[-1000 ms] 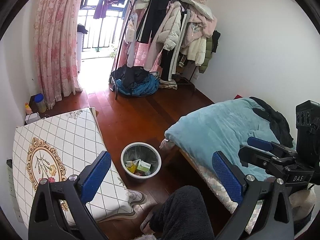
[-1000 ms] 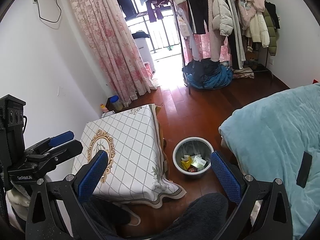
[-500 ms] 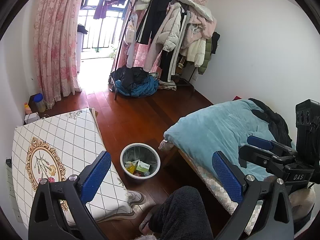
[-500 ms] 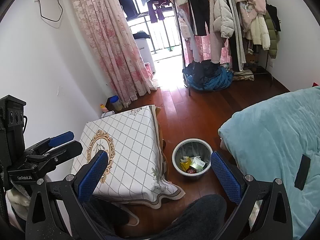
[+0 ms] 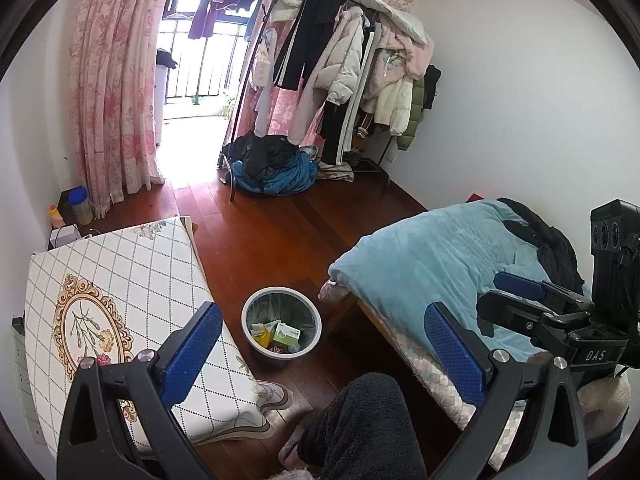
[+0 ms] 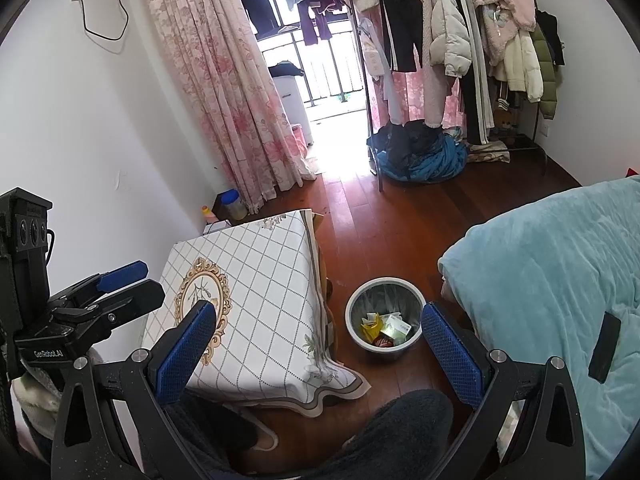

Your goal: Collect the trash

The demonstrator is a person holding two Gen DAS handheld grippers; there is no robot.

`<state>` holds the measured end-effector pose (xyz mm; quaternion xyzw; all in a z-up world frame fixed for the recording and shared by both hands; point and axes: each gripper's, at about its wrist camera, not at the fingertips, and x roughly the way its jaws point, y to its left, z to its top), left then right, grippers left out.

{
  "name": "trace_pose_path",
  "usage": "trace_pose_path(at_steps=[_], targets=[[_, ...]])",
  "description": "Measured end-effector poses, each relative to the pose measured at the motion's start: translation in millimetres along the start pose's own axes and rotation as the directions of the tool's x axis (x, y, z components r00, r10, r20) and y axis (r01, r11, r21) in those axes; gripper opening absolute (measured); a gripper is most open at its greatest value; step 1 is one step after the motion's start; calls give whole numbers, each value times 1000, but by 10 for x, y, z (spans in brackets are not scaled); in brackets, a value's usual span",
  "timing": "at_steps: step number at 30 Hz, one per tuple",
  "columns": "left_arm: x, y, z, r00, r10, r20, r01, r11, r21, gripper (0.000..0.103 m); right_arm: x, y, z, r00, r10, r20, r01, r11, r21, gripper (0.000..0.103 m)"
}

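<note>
A grey round trash bin (image 5: 281, 322) stands on the wooden floor between the table and the bed; it also shows in the right wrist view (image 6: 385, 317). Inside lie a green-and-white box (image 5: 286, 334), yellow wrappers (image 6: 370, 325) and other scraps. My left gripper (image 5: 325, 340) is open and empty, held high above the bin. My right gripper (image 6: 320, 340) is open and empty too, high above the floor by the bin. Each gripper appears at the edge of the other's view.
A low table with a white checked cloth (image 5: 116, 292) stands left of the bin. A bed with a teal blanket (image 5: 432, 264) is on the right, a black phone (image 6: 604, 346) on it. A loaded clothes rack (image 5: 352, 80) and pink curtains (image 5: 112, 92) stand at the back. My dark-clothed knee (image 5: 360, 428) is below.
Both grippers have drifted slightly; the bin sits a little further left in each view. Both stay open and empty.
</note>
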<state>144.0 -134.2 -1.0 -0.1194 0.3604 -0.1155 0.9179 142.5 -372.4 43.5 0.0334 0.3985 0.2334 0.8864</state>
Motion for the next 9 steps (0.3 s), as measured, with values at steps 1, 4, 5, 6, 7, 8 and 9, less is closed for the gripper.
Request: trace_pose_path(at_steps=[1, 4, 5, 6, 7, 8, 9], targets=[[-3, -2, 3, 1000, 0, 0, 0, 1000, 1, 103, 3, -2, 0, 1000, 0, 0, 0, 1000, 1, 103], [-1, -3, 10, 1000, 0, 1, 0, 1000, 0, 103, 13, 4, 1, 1000, 1, -2, -1, 1000, 0, 103], [-3, -2, 7, 1000, -2, 1, 2, 1000, -1, 103, 9, 5, 0, 1000, 1, -2, -1, 1000, 0, 103], [-2, -3, 9, 1000, -5, 2, 5, 1000, -4, 103, 5, 10, 0, 1000, 2, -3, -2, 1000, -1, 103], [-7, -3, 6, 1000, -7, 4, 7, 1000, -6, 103, 2, 9, 21, 1000, 3, -4, -3, 1000, -4, 103], [-5, -8, 4, 1000, -6, 4, 6, 1000, -6, 103, -8, 5, 25, 1000, 5, -5, -5, 1000, -6, 103], [-4, -7, 3, 1000, -6, 3, 6, 1000, -6, 103, -5, 4, 29, 1000, 7, -6, -7, 1000, -6, 103]])
